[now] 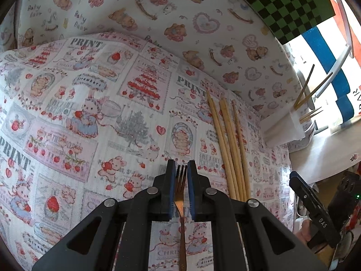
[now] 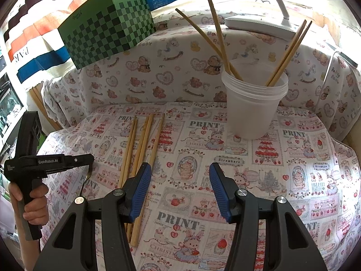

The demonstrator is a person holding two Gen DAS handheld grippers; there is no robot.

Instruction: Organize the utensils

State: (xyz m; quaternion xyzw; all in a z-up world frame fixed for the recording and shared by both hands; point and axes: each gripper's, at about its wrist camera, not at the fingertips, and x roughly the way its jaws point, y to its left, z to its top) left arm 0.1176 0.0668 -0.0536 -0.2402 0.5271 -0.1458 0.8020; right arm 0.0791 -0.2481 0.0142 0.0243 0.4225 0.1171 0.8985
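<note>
From the left wrist, the left gripper (image 1: 181, 169) is nipped nearly closed on a fork (image 1: 181, 194), tines forward, left of the loose chopsticks (image 1: 227, 149) on the printed cloth (image 1: 79, 117).

From the right wrist, the right gripper (image 2: 180, 176) stands half open, empty, right of those chopsticks (image 2: 144, 149); the cup (image 2: 252, 103) beyond holds more.

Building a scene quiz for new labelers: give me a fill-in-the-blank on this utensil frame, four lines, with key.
1. The left gripper is shut on a ____.
2. The right gripper is open and holds ____.
3. The translucent cup has ____ chopsticks standing in it.
4. The loose chopsticks lie flat on the printed ____.

Missing words: fork; nothing; four; cloth
</note>
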